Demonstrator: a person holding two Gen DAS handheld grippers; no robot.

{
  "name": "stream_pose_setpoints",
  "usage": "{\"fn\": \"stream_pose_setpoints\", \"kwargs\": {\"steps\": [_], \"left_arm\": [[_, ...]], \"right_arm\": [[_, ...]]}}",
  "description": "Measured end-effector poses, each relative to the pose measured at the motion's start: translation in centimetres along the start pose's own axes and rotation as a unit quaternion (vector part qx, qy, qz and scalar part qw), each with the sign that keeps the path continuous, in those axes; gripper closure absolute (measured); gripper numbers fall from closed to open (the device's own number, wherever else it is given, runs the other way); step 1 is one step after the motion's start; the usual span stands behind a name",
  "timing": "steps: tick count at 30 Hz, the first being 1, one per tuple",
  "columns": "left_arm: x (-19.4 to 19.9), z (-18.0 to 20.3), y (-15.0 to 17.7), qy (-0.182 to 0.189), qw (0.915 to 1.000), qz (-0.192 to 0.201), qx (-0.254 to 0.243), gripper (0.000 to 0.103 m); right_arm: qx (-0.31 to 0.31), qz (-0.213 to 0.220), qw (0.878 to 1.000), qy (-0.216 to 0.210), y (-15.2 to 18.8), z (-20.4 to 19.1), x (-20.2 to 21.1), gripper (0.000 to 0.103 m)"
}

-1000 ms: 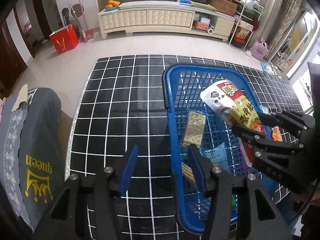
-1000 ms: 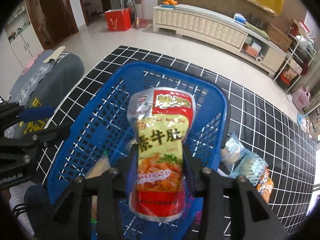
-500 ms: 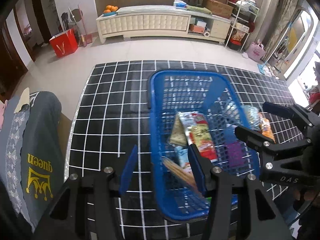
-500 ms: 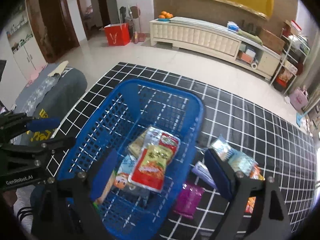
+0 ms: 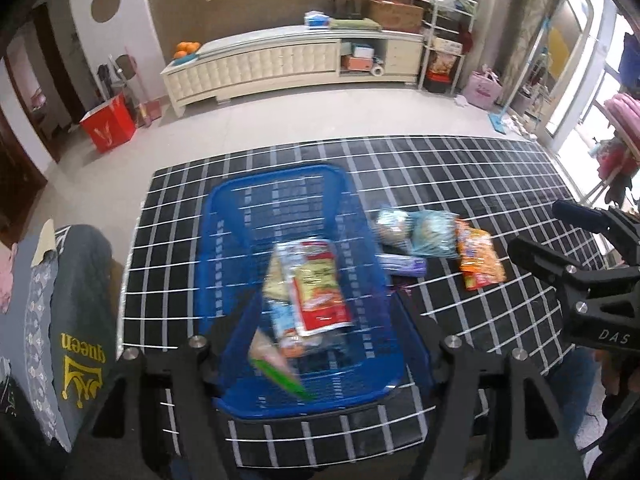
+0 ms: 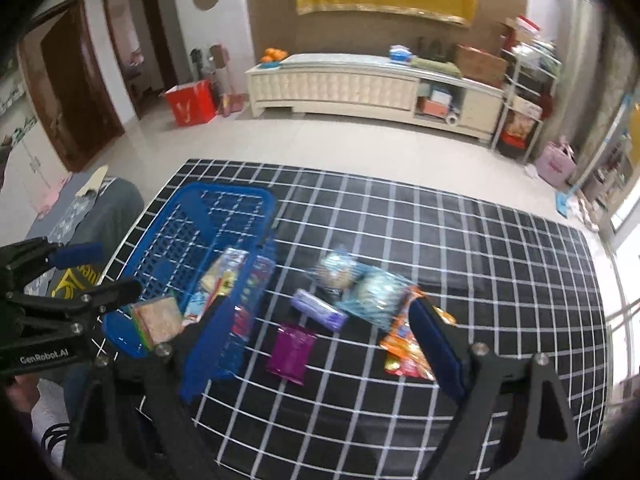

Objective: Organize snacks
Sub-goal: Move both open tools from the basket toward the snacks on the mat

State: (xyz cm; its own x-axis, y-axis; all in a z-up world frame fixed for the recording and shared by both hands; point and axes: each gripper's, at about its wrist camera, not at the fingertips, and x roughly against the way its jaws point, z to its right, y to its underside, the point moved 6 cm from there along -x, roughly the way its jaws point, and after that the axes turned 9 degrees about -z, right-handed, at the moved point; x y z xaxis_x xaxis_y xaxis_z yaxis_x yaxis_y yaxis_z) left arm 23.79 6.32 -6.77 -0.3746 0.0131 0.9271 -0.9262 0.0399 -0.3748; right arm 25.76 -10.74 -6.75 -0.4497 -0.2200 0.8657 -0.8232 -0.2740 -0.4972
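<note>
Five packets are left on the black cloth with the white grid (image 6: pixel 460 240), just to the right of the blue plastic mesh basket (image 6: pixel 236 200): a purple foil sachet (image 6: pixel 291 353), a lilac wrapped bar (image 6: pixel 319 309), two pale blue bags (image 6: pixel 362 286) and an orange snack bag (image 6: pixel 404 354). Several packets are already seen inside the basket, a red and yellow pouch (image 5: pixel 320 292) lying on top. The right gripper (image 6: pixel 324 344) is held above the loose packets with its jaws spread wide and nothing between them. The left gripper (image 5: pixel 320 340) is held over the basket's near end; its jaws have just been opening, they stand moderately apart, and nothing is gripped. The next pick is probably best made on the purple sachet, which lies flat and apart from the heap. A steep descent is advised, with one pad slid under an edge, so that the thin foil is pinched and not pushed along the cloth. The neighbouring bar should be left undisturbed.
</note>
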Motion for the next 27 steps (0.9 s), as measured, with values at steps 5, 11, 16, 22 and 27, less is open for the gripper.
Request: {"fn": "stream_pose_setpoints", "kwargs": {"steps": [5,11,16,22,27], "left_arm": [[-0.4,5.4,-0.8,-0.005,0.9994,-0.007,-0.033,0.038],[-3.3,11.1,-1.8,0.032,0.9964,-0.062,-0.048,0.036],[-5.6,15.0,-3.6,0.049,0.9929,-0.094,-0.053,0.036],[-8.9,17.8,-5.3,0.055,0.9883,-0.136,-0.041,0.036],[-11.5,18.3,-6.7,0.035,0.9861,-0.156,-0.045,0.036]], "right_arm": [[-0.035,0.001,0.999,0.001,1.7,4.8,0.9,0.012],[-0.073,-0.006,0.997,0.003,3.6,10.3,0.9,0.012],[-0.111,-0.033,0.993,-0.002,5.1,14.5,-0.2,0.011],[-0.144,-0.062,0.988,-0.01,6.1,18.0,-2.4,0.011],[-0.15,-0.093,0.984,-0.026,6.1,19.1,-5.4,0.011]]}}
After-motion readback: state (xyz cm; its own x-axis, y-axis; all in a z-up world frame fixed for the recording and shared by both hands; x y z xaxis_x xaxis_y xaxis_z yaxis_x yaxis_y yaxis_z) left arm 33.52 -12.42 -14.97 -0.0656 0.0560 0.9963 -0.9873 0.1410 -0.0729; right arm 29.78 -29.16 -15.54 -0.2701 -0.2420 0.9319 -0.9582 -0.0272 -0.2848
